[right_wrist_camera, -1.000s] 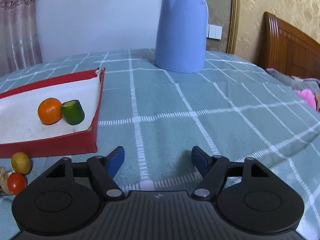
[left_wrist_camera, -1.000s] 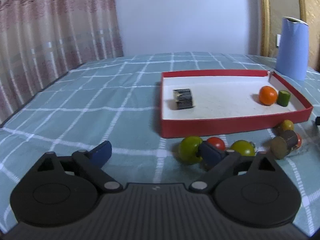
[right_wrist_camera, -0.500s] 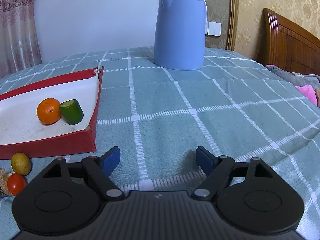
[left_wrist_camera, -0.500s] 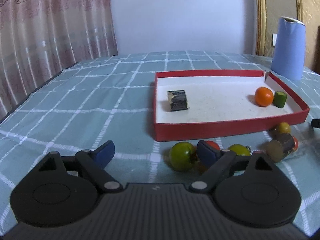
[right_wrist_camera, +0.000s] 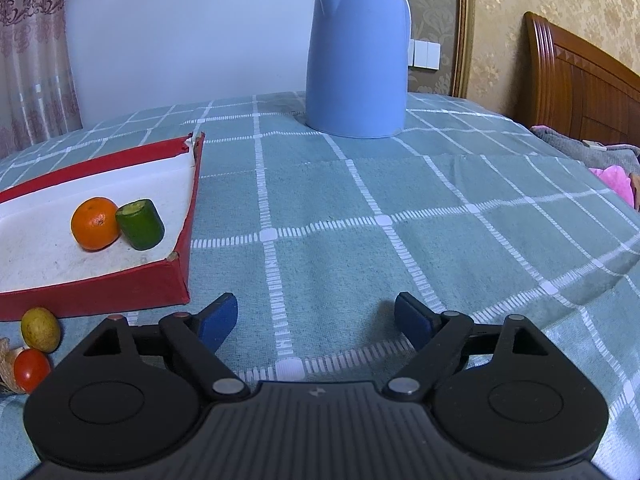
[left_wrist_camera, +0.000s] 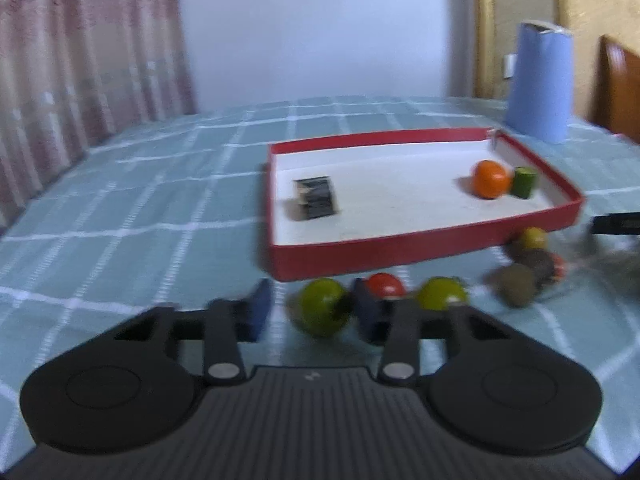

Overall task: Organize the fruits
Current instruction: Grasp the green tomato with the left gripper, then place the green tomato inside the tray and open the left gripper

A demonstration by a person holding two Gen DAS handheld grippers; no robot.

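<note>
A green tomato (left_wrist_camera: 322, 312) lay on the surface (left_wrist_camera: 160, 216), just in front of the red tray (left_wrist_camera: 420, 246), and your left tool (left_wrist_camera: 310, 312) sat with its jaws spread either side of it, not yet clenched; the view was blurred, so contact between pads and fruit could not be told. Right of it, past the right pad, lay a red tomato (left_wrist_camera: 385, 285) and then a yellow-green tomato (left_wrist_camera: 440, 293), both close to the tray's front wall. Further right a brown cylinder piece (left_wrist_camera: 518, 290) lay near a small yellow fruit (left_wrist_camera: 532, 239) by the tray's near right corner. Inside the tray, an orange (left_wrist_camera: 490, 179) touched a green cucumber chunk (left_wrist_camera: 524, 182) towards the right wall, while a dark wrapped roll (left_wrist_camera: 316, 198) lay well apart near the left wall.

Your right tool (right_wrist_camera: 316, 320) hung released over bare checked cloth, holding nothing, to the right of the tray's corner. A blue kettle (right_wrist_camera: 358, 52) stood upright at the far side of the surface, with a wooden headboard (right_wrist_camera: 580, 80) beyond it.
</note>
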